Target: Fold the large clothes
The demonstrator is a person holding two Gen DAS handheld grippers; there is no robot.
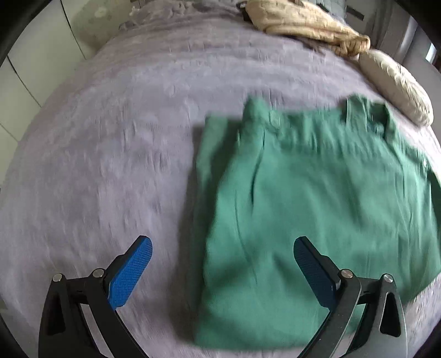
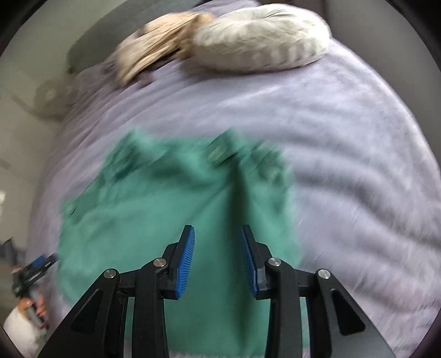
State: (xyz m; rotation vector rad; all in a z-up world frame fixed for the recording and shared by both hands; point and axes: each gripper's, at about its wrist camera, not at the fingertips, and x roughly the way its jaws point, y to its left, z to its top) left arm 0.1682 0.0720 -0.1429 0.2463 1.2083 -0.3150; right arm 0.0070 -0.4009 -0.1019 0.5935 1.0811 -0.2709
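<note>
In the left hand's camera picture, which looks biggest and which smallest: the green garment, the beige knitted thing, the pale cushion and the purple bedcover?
1. purple bedcover
2. green garment
3. and 4. beige knit and pale cushion: they look much alike, and both lie far from the camera, so I won't rank them.

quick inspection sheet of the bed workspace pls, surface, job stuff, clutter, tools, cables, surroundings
surface: lilac bedspread, lightly wrinkled.
job's things: green garment, lying partly folded and flat on the bedspread.
clutter: beige knit bundle and pale cushion at the far edge, apart from the garment.
grippers: left tool wide open, nothing between its pads; right tool part open above the garment, nothing between its pads. The left tool also shows at the edge of the right wrist view, held in a hand.
cables: nothing seen.
surroundings: light panelled wall beside the bed; views blurred.
</note>
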